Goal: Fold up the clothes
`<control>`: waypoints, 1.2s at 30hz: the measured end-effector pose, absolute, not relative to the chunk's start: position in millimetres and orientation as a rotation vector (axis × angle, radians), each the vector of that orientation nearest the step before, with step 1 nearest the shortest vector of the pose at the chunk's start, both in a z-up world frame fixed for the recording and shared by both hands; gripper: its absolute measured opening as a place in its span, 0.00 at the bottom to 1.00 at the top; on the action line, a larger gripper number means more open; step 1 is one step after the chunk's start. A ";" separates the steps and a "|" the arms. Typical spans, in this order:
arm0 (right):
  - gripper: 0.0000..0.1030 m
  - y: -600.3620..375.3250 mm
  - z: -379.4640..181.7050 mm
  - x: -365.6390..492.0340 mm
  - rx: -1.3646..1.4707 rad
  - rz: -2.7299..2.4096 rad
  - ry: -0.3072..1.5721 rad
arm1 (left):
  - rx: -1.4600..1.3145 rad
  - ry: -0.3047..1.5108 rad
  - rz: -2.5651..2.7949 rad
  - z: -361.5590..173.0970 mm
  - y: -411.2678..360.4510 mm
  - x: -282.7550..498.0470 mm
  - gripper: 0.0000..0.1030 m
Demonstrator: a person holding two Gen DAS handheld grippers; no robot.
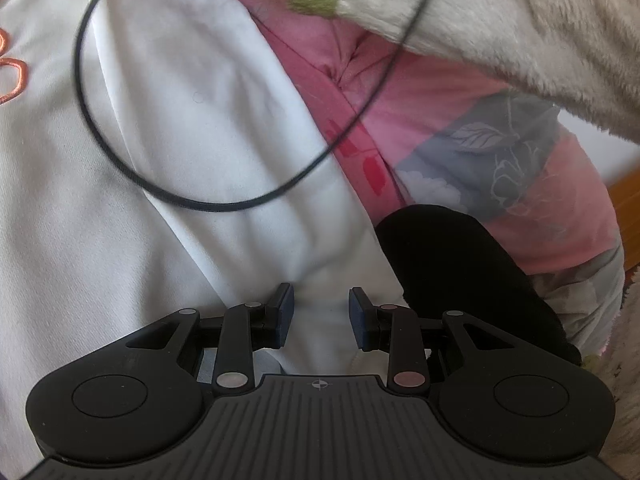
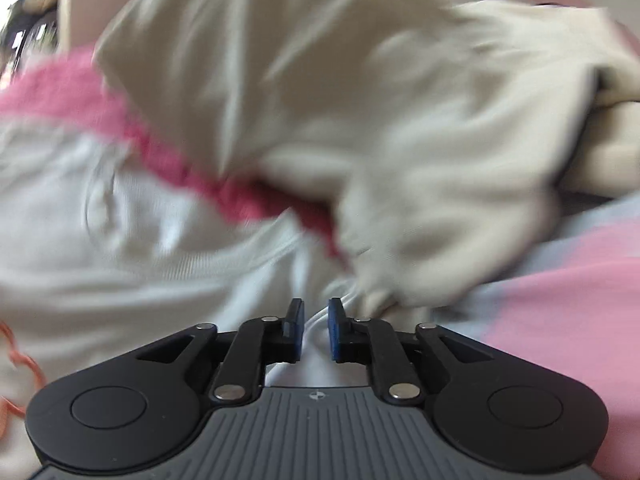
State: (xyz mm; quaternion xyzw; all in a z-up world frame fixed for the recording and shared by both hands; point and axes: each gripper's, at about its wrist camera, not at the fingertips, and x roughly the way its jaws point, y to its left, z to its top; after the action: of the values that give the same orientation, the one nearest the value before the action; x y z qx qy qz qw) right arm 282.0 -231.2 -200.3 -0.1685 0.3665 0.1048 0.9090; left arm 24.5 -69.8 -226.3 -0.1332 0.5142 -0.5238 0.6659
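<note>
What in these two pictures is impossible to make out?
- Orange embroidery on the white garment: cut off by the left edge of the left wrist view, so unreadable.
- Beige garment and pink fuzzy trim: smeared by motion blur in the right wrist view; their type is unclear.
- Right gripper: white cloth sits between its nearly closed fingers; whether it is actually pinched is unclear.
- Black fabric item: partly hidden behind the left gripper.

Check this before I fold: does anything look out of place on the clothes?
Yes: a black cable loops across the white garment ahead of the open left gripper, where it could snag in a fold.
</note>
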 end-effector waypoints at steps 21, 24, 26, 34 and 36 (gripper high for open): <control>0.29 -321.3 -146.8 153.5 -0.310 0.154 0.948 | -0.218 1.134 -1.127 -211.7 -91.1 4.9 0.29; 0.29 -326.3 -165.8 139.3 -0.292 0.161 1.008 | -0.196 1.129 -1.110 -208.8 -94.6 0.0 0.29; 0.29 -333.2 -192.8 139.4 -0.246 0.124 1.070 | -0.182 1.125 -1.099 -206.8 -96.9 -3.3 0.29; 0.29 -353.8 -167.8 109.1 0.006 0.116 0.984 | -0.136 1.114 -1.059 -201.1 -105.1 -15.9 0.30; 0.29 -347.9 -162.6 93.4 0.020 0.184 1.003 | -0.132 1.114 -1.055 -200.3 -108.2 -18.4 0.30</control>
State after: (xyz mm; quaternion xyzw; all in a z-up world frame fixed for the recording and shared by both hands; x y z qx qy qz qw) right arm 93.4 -347.9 -162.6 0.0094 0.4801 0.0880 0.8727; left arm -18.4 -108.2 -200.3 -0.0598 0.5034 -0.4769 0.7180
